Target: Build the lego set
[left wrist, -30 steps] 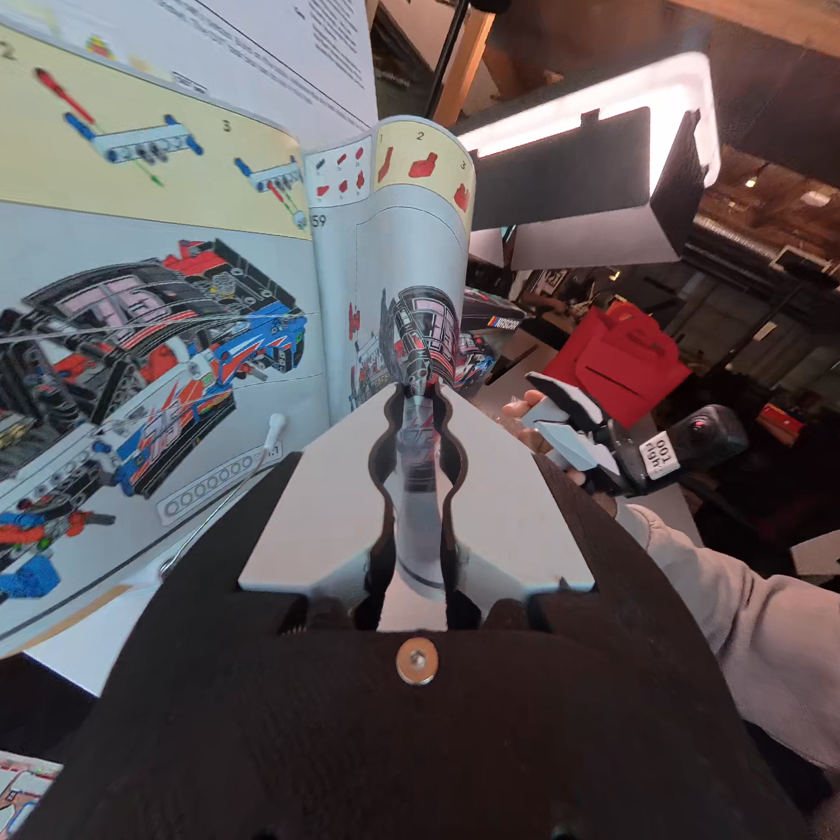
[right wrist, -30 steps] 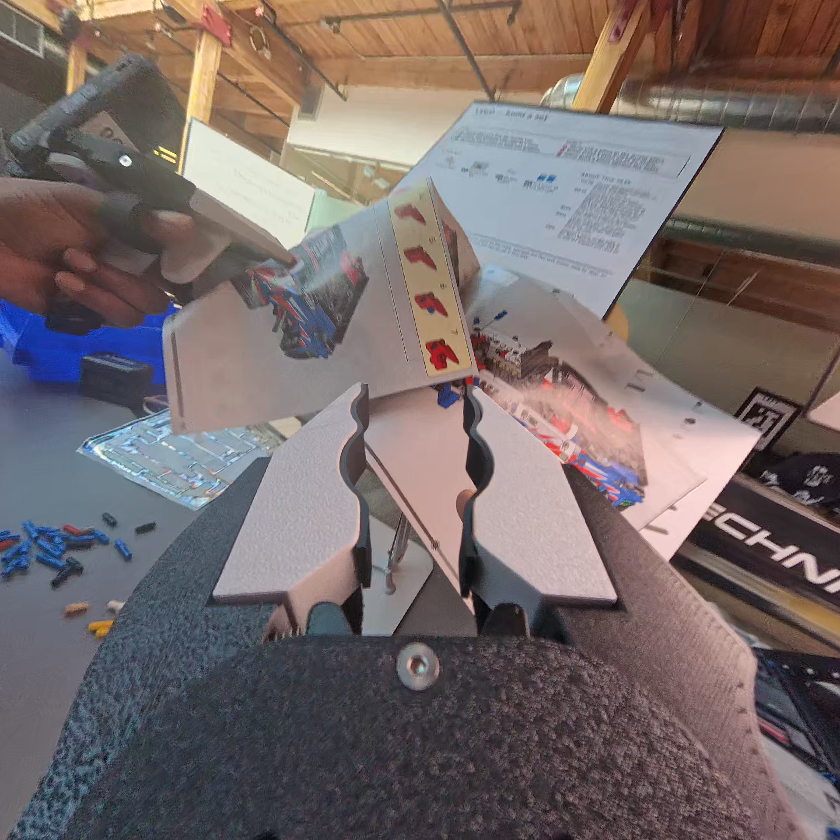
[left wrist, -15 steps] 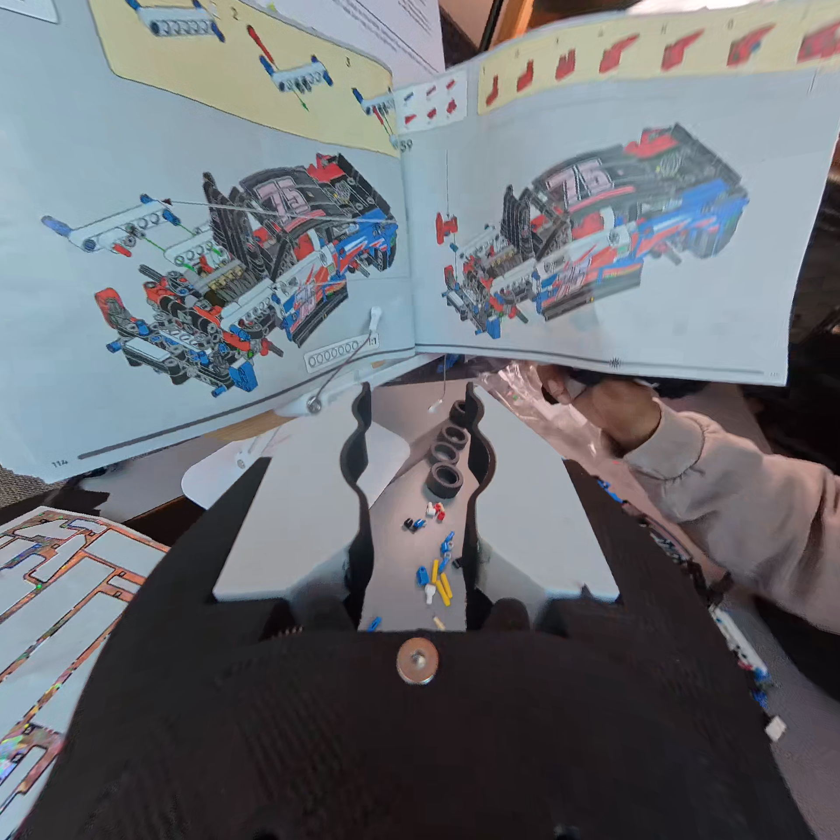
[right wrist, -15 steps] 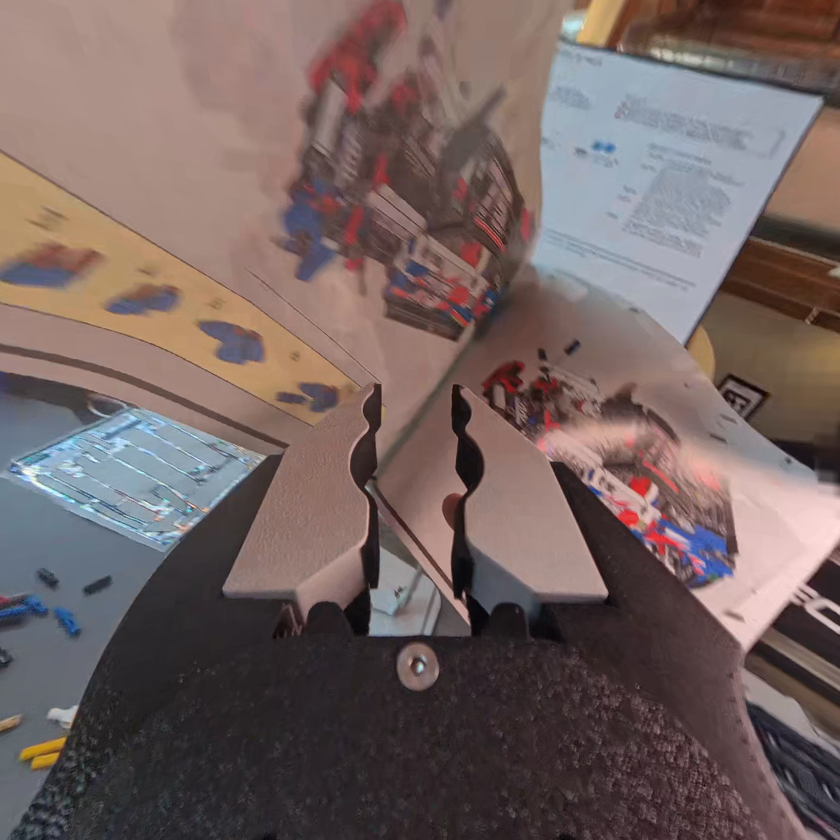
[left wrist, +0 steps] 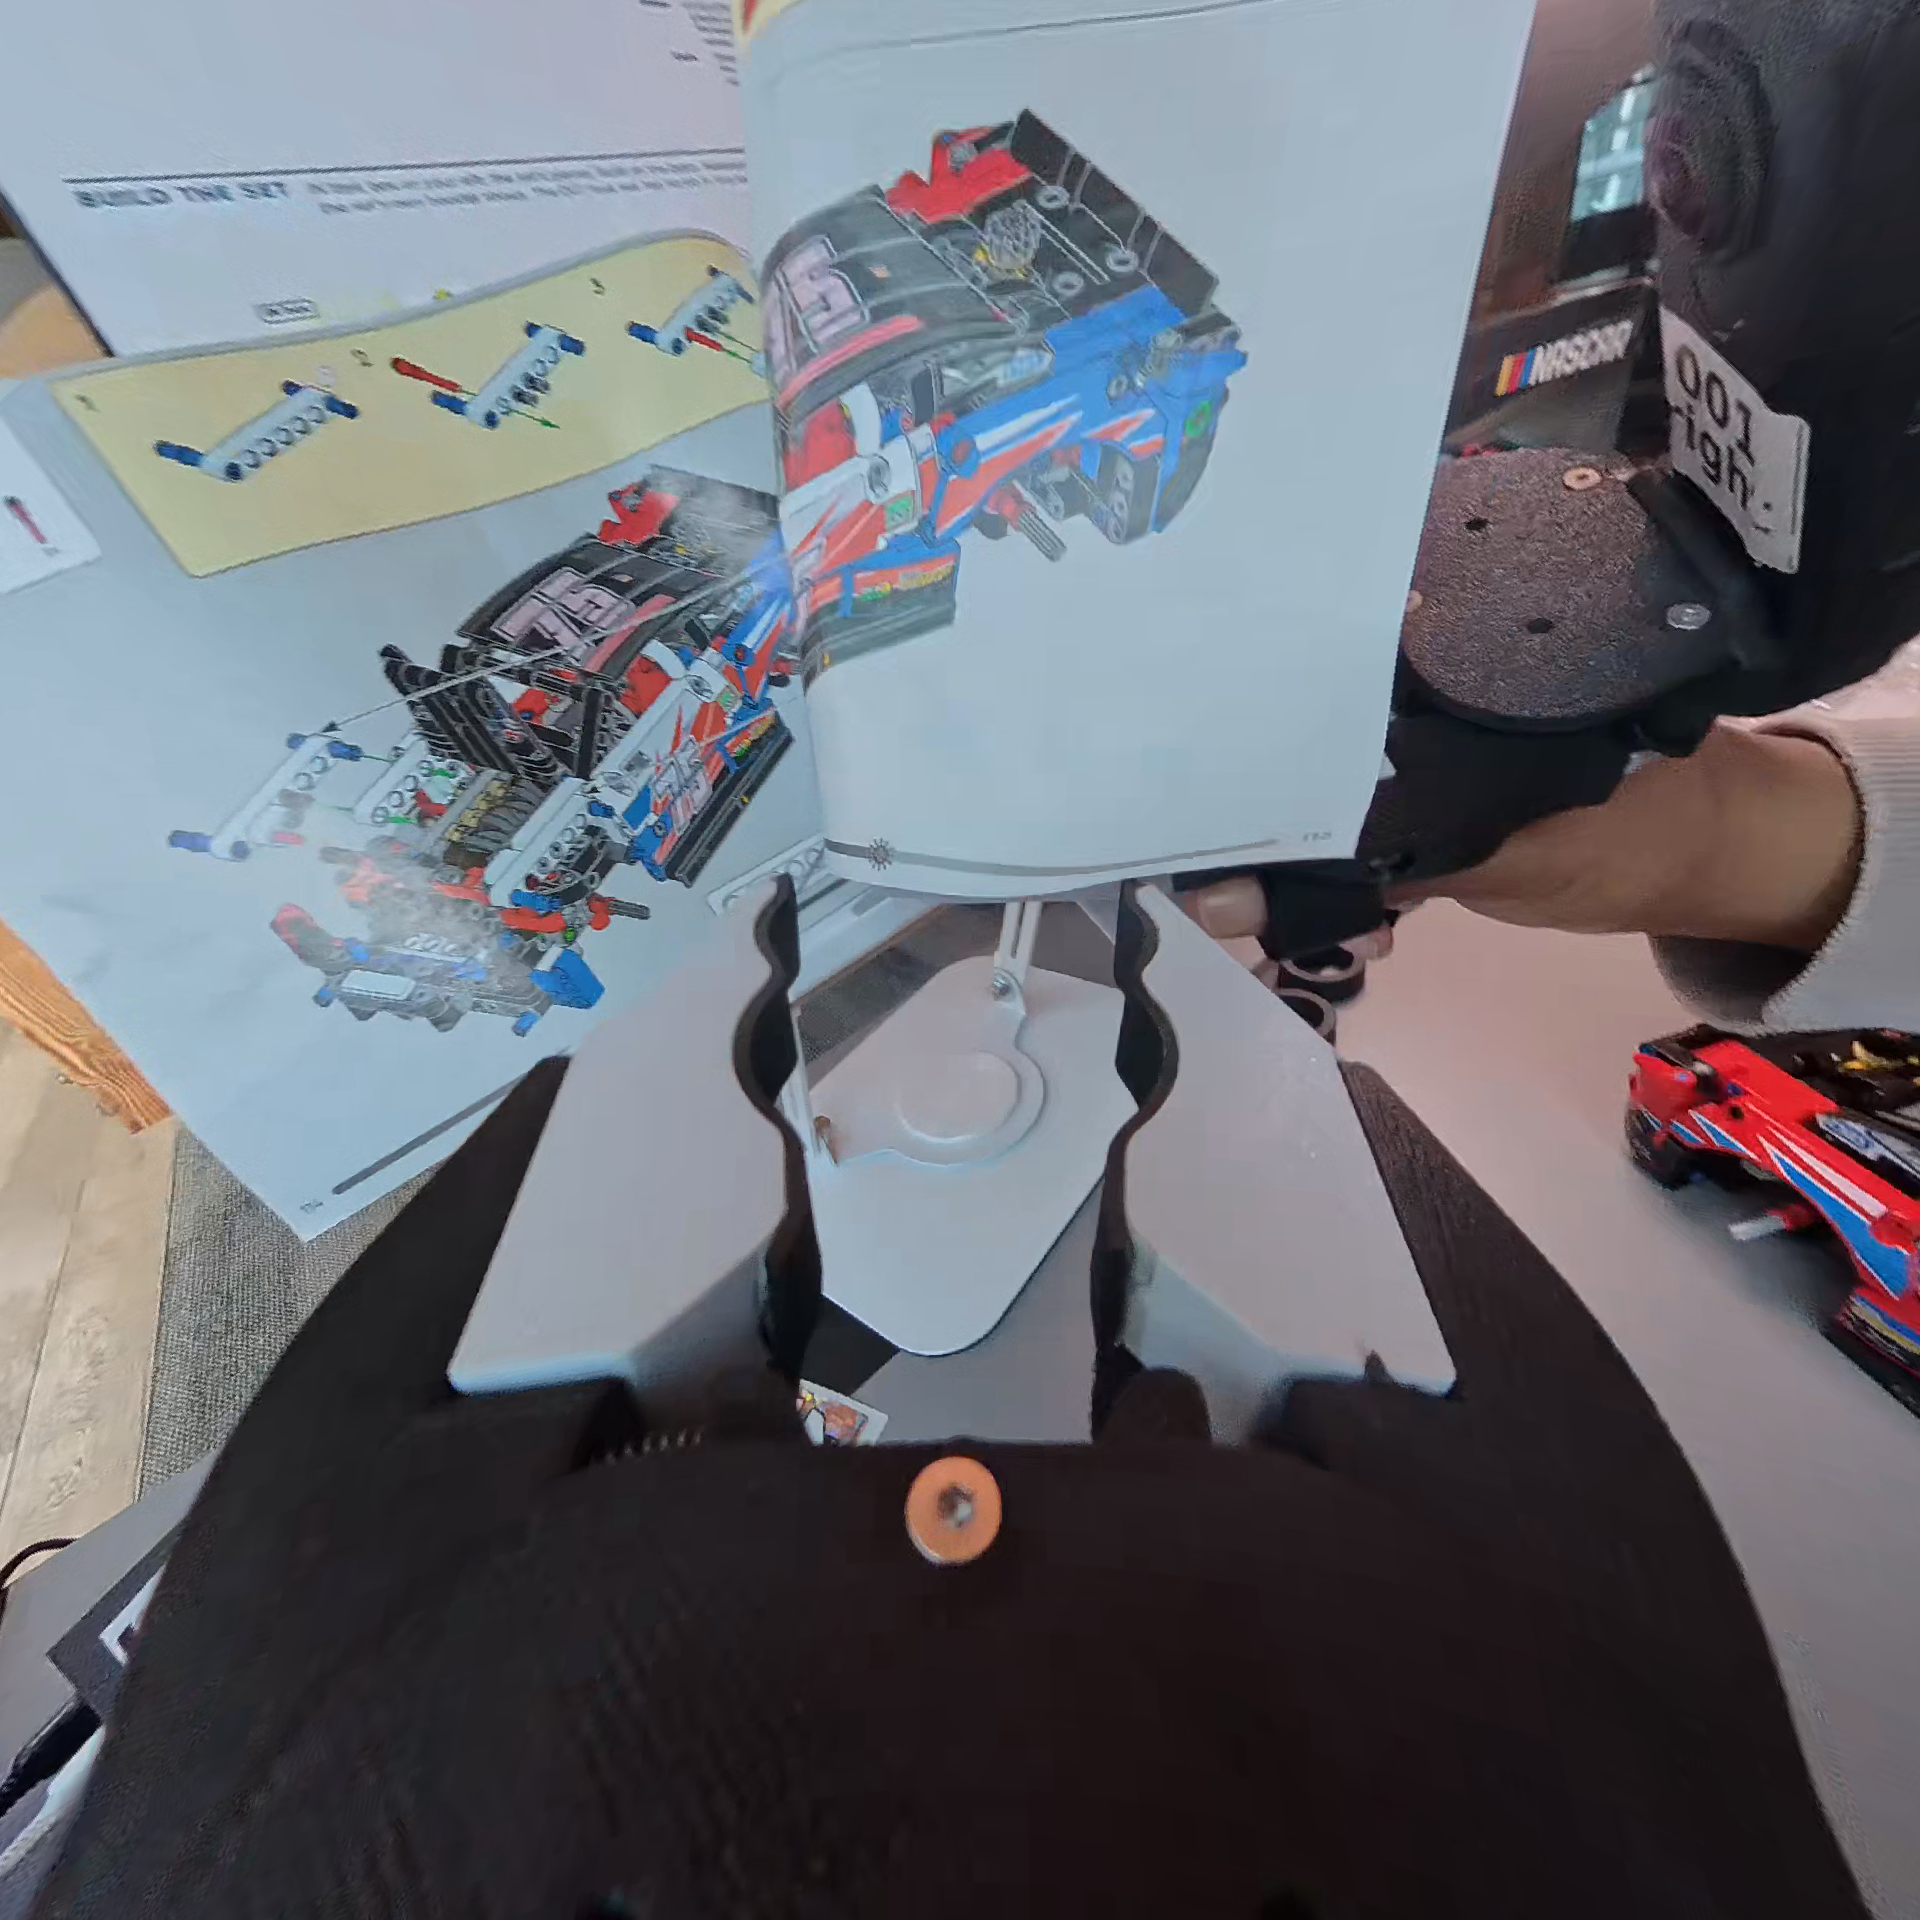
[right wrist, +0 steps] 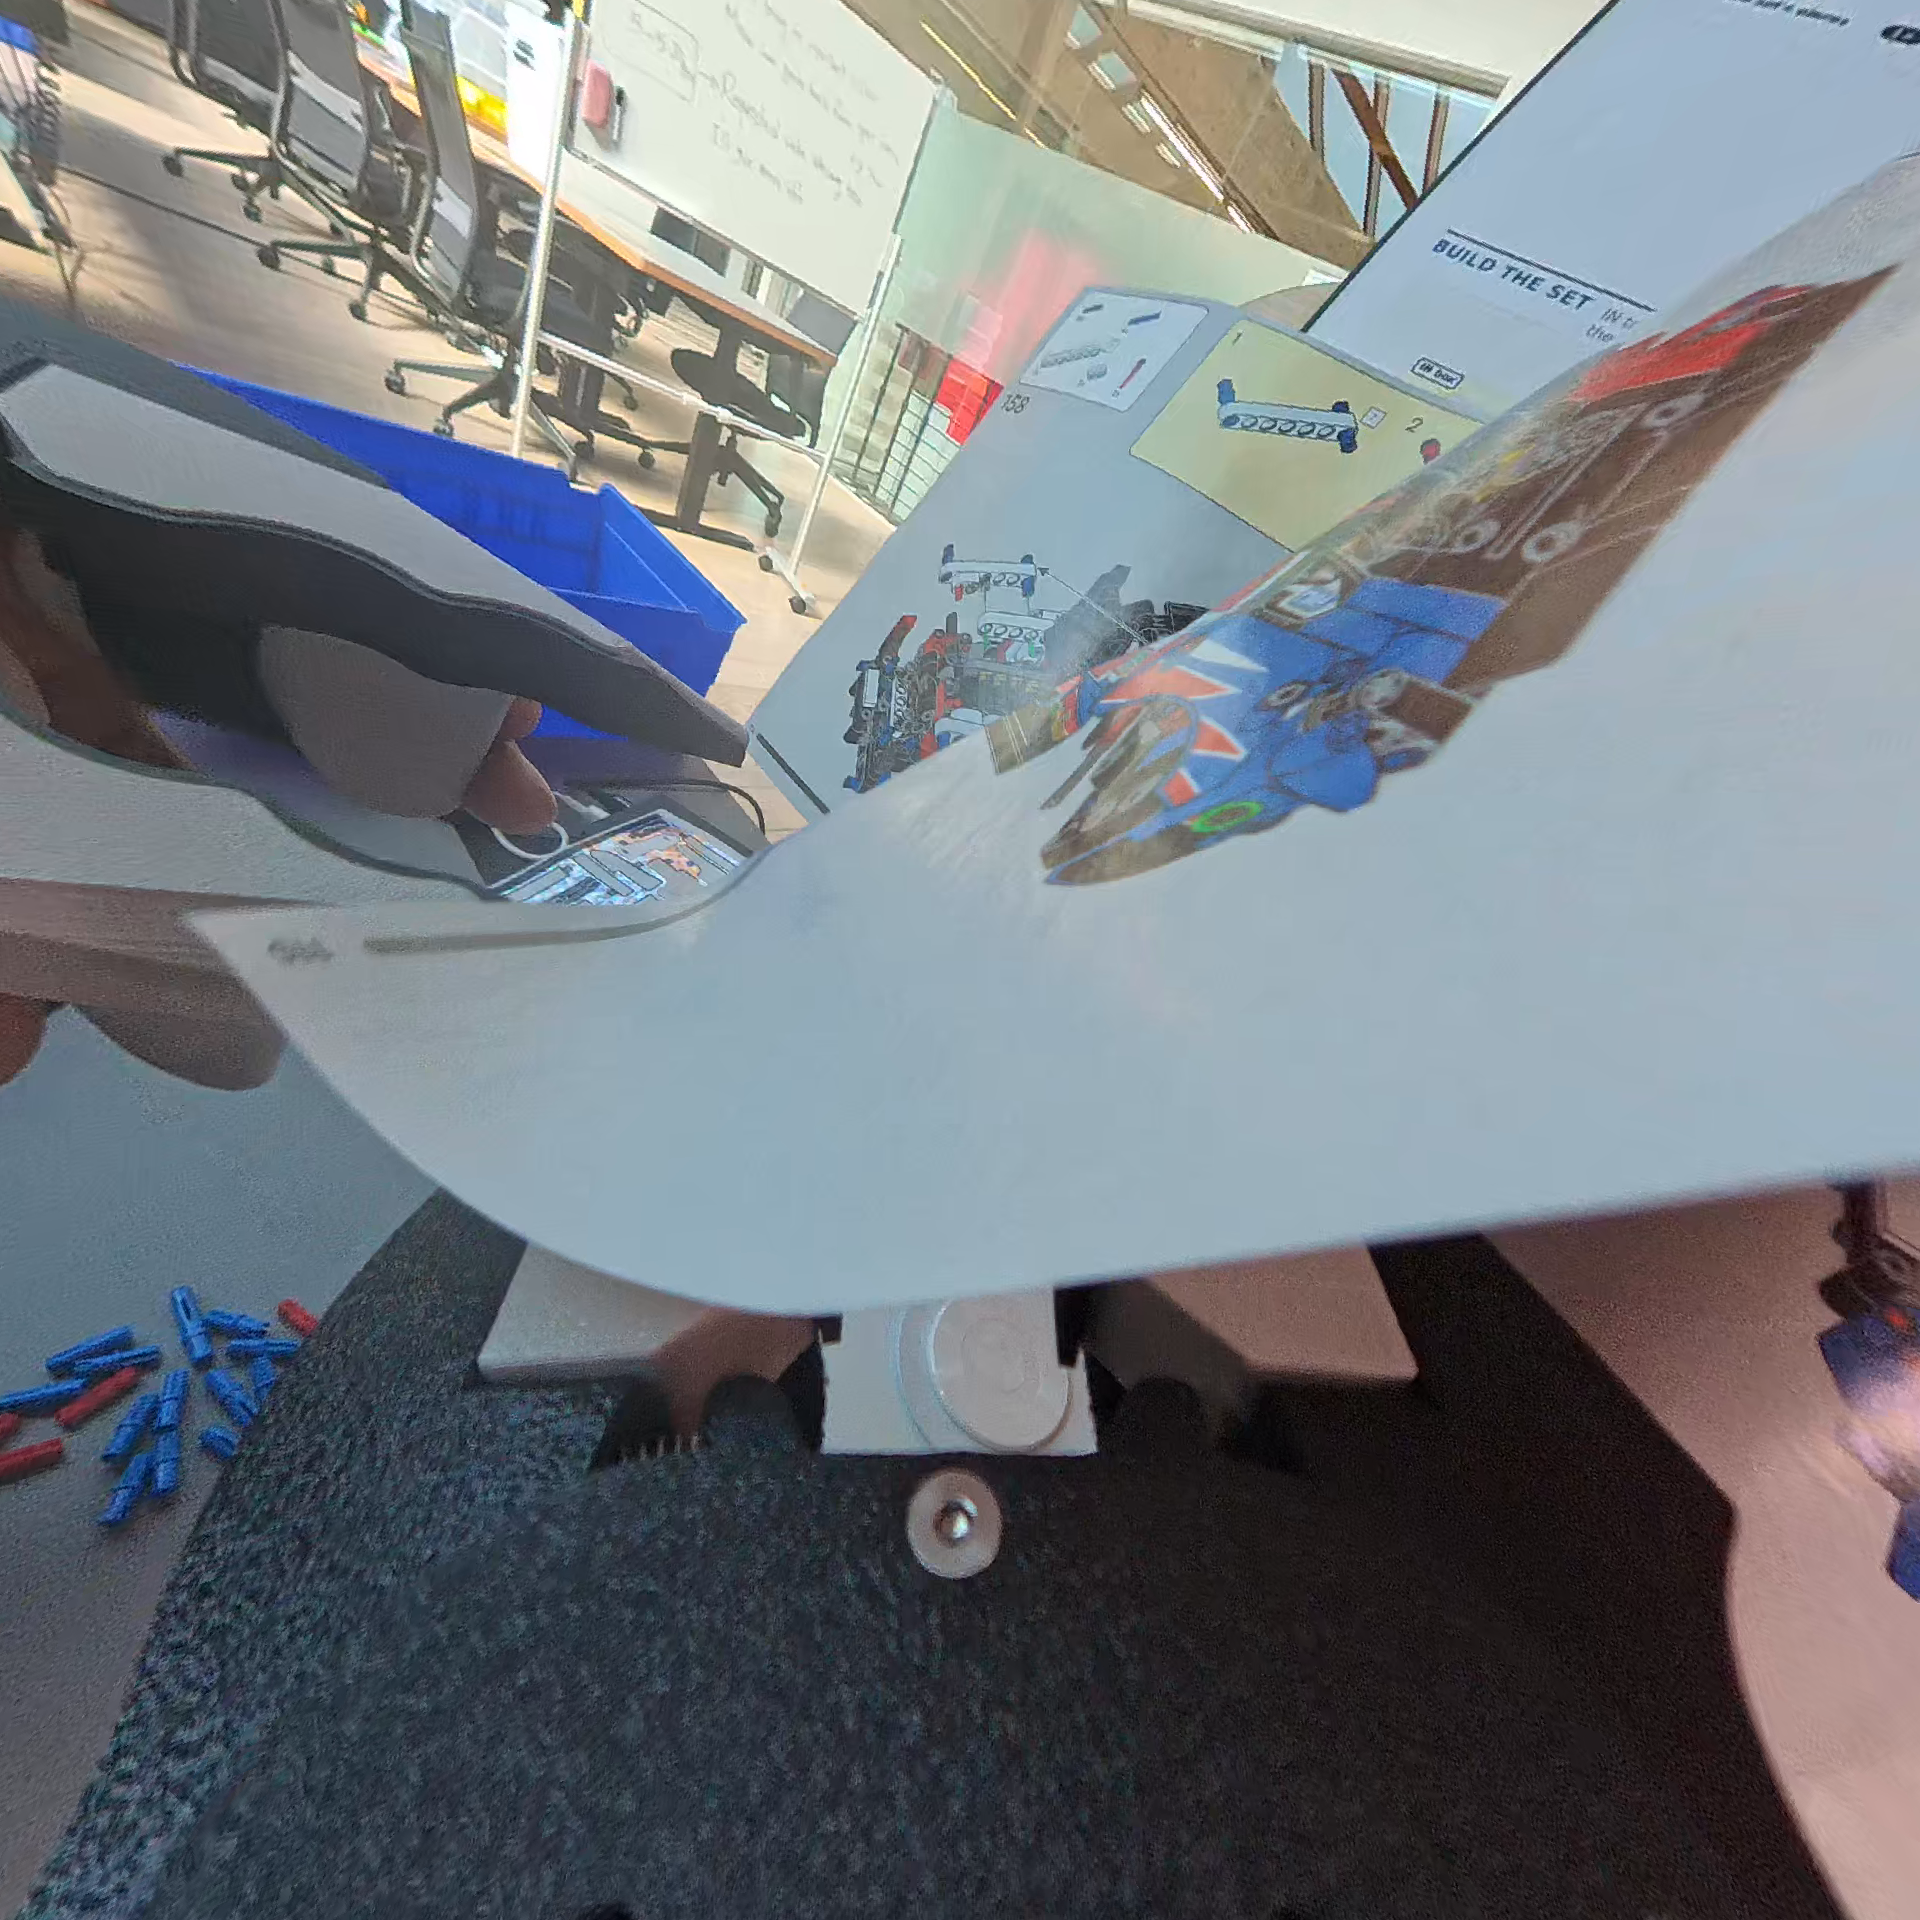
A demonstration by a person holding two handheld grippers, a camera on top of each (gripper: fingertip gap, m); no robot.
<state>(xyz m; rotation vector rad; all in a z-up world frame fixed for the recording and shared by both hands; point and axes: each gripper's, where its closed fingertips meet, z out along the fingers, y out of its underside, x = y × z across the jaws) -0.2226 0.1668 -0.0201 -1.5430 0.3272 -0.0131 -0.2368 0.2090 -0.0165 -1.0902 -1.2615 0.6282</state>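
Observation:
The instruction booklet stands open on a white stand. One page is lifted off the right side. My left gripper is open and empty, just below that page's bottom edge. My right gripper is behind the page's right edge. In the right wrist view the page lies draped over its fingers and hides the tips; the finger bases stand apart. A partly built red and blue lego car sits at the right.
Blue and red pins lie loose on the grey table. A sticker sheet lies by the stand. A blue bin is at the far left. Black tyres and a dark box are behind the page.
My left gripper let go of the page edge and opened. The page has passed to the right gripper, which now lifts it from beneath. Both views have shifted.

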